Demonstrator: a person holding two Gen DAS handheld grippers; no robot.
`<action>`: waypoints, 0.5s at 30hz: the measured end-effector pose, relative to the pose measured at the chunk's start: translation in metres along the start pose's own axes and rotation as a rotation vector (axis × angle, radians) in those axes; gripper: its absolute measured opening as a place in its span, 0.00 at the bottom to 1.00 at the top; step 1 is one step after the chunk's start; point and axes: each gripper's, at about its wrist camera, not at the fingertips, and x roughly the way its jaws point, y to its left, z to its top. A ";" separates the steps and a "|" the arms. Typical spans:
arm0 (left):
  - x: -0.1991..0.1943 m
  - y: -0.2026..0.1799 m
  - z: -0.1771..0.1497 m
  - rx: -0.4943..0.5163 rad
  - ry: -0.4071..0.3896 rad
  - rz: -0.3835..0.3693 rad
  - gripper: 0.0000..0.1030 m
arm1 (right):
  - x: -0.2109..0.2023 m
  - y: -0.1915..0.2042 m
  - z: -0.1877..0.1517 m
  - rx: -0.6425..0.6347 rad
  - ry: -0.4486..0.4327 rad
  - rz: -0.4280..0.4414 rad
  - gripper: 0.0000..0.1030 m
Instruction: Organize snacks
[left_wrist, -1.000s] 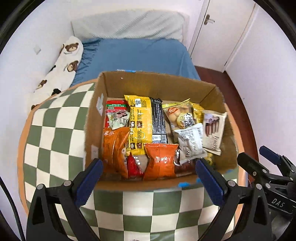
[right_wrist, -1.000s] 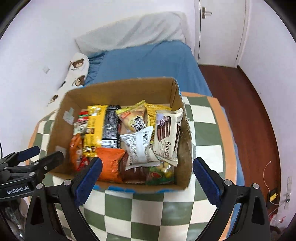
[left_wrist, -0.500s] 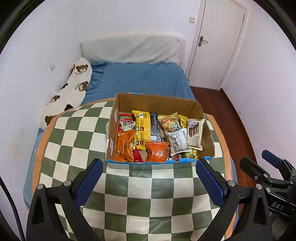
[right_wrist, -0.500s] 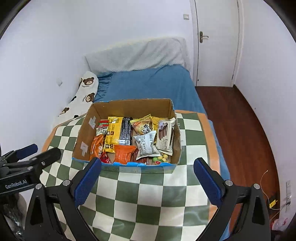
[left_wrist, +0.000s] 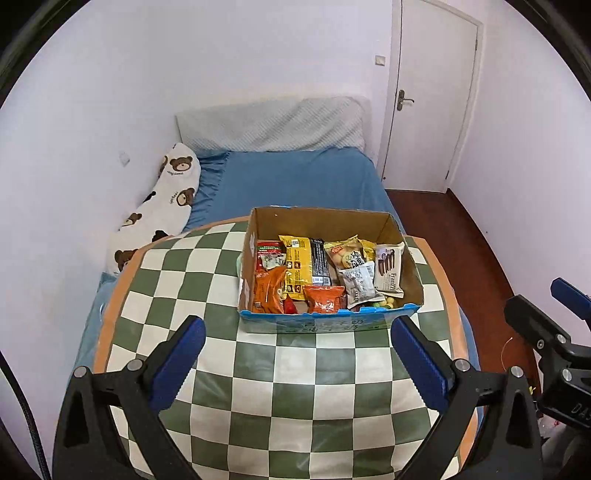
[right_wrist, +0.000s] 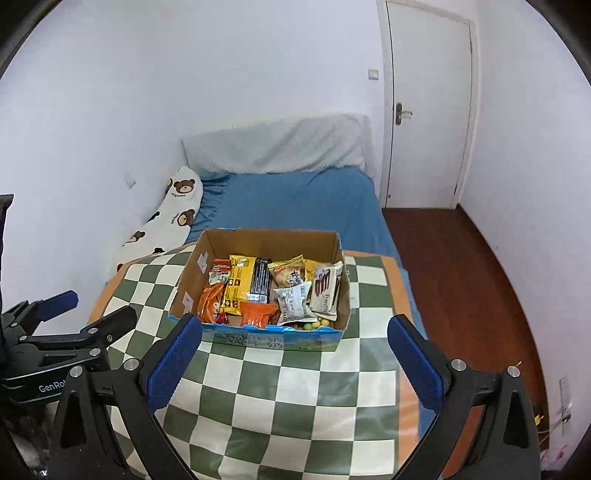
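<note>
Now cardboard box packed with snack packets; left tongs, right tongs both apart, empty.

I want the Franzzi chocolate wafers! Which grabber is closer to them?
Probably the right gripper: the Franzzi wafer pack lies at the box's right end, ahead of it. The left gripper sits further left. Both are open, short of the box.
</note>
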 end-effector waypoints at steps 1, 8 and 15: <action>-0.004 0.001 -0.001 -0.004 -0.005 0.001 1.00 | -0.004 0.001 -0.001 -0.003 -0.005 -0.004 0.99; -0.016 -0.002 -0.005 0.006 -0.023 0.001 1.00 | -0.014 0.002 -0.002 0.003 -0.012 -0.008 1.00; -0.009 -0.005 -0.005 0.002 -0.019 0.001 1.00 | -0.010 0.001 -0.006 0.007 -0.008 -0.017 1.00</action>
